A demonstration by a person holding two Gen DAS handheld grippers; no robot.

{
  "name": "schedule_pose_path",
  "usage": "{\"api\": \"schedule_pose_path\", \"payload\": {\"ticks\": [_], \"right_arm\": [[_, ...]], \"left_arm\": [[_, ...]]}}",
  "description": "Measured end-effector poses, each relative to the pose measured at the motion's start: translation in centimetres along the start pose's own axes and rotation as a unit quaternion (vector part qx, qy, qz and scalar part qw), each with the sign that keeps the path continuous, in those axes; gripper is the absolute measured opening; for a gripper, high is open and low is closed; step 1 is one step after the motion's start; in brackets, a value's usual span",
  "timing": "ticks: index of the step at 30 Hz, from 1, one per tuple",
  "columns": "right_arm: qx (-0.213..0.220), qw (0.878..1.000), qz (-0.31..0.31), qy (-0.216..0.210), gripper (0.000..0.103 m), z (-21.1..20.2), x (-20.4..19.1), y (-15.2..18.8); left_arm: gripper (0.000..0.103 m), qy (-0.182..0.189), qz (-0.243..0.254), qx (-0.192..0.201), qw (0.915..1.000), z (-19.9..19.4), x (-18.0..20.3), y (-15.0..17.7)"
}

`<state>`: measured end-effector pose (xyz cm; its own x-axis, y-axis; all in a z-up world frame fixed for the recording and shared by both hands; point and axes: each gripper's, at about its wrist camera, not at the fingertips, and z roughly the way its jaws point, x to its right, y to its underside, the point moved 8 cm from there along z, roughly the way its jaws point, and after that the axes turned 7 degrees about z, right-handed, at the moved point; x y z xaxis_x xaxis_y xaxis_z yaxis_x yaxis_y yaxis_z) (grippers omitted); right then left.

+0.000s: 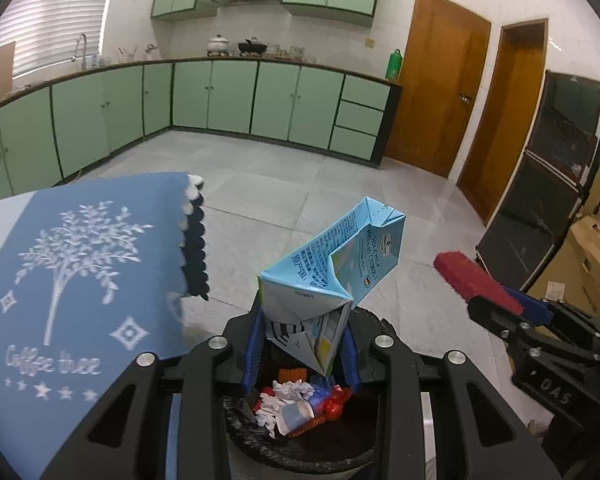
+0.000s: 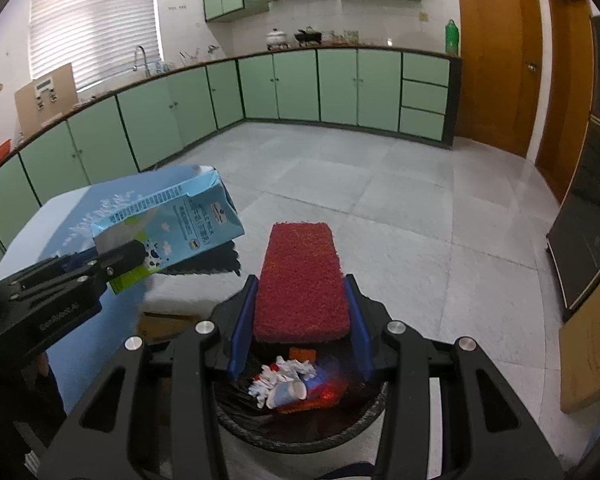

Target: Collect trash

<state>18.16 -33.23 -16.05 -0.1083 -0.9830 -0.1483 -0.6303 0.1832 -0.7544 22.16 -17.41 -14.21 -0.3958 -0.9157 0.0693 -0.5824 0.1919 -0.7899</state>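
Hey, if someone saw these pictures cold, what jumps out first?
A crumpled light-blue milk carton clamped in the left gripper, and a red scouring sponge in the right gripper. Both hang above a round black trash bin holding crumpled paper and wrappers, beside a blue tree-print tablecloth.

Left gripper (image 1: pixel 300 344): black linkage, blue fingers (image 1: pixel 253 354) angled downward; jaws partly closed, pads pressing a held item from both sides; right gripper (image 2: pixel 300 322): same build, same downward tilt; blue fingers (image 2: pixel 242 332) clamped likewise; the two sit side by side.
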Motion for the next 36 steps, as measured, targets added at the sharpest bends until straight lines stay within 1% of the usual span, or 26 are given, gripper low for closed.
{"api": "schedule_pose_path", "payload": {"ticks": [6,11,13,15,17,19,20,22,25,27,29,33,35,36], "right_arm": [[-0.030,0.999,0.004,0.010,0.041,3.5,1.6,1.5],[-0.048,0.999,0.010,0.018,0.043,5.3,1.7,2.1],[-0.053,0.998,0.011,0.020,0.056,6.1,2.0,2.1],[-0.055,0.998,0.012,0.023,0.060,6.6,2.3,2.3],[-0.056,0.998,0.013,0.026,0.064,6.9,2.4,2.2],[-0.054,0.998,0.017,0.030,0.070,6.9,2.5,2.1],[-0.054,0.998,0.018,0.031,0.071,6.9,2.7,2.1],[-0.048,0.998,0.019,0.038,0.081,6.6,2.9,2.1],[-0.041,0.998,0.024,0.041,0.090,5.9,3.1,1.8],[-0.037,0.998,0.030,0.038,0.092,5.3,3.0,1.4],[-0.035,0.998,0.037,0.031,0.092,4.6,2.9,1.0],[-0.021,0.999,0.035,0.021,0.093,2.6,2.2,0.2],[-0.013,0.999,0.032,0.013,0.093,1.3,1.7,-0.1],[-0.010,0.999,0.032,0.011,0.094,0.8,1.6,-0.2]], "left_arm": [[0.033,0.003,0.008,-0.025,0.9997,2.9,1.2,0.9],[0.033,0.000,0.008,-0.050,0.9987,5.2,1.4,1.7],[0.033,0.000,0.004,-0.061,0.9981,6.1,1.3,2.0],[0.035,0.000,0.000,-0.069,0.9976,6.8,1.0,2.2],[0.040,0.002,-0.005,-0.075,0.9972,7.2,0.8,2.3],[0.043,0.001,-0.010,-0.079,0.9968,7.4,0.5,2.4],[0.043,0.001,-0.012,-0.078,0.9969,7.4,0.3,2.4],[0.044,0.003,-0.016,-0.076,0.9970,7.2,0.1,2.3],[0.049,0.001,-0.018,-0.067,0.9976,6.3,-0.3,1.7],[0.052,-0.001,-0.016,-0.056,0.9983,5.4,-0.5,1.1],[0.060,-0.002,-0.015,-0.047,0.9988,4.5,-0.7,0.6],[0.065,-0.001,-0.011,-0.030,0.9995,2.3,-1.3,-0.3],[0.071,-0.003,-0.010,-0.023,0.9997,1.0,-1.6,-0.6],[0.072,-0.005,-0.010,-0.020,0.9997,0.2,-1.8,-0.7]]}}
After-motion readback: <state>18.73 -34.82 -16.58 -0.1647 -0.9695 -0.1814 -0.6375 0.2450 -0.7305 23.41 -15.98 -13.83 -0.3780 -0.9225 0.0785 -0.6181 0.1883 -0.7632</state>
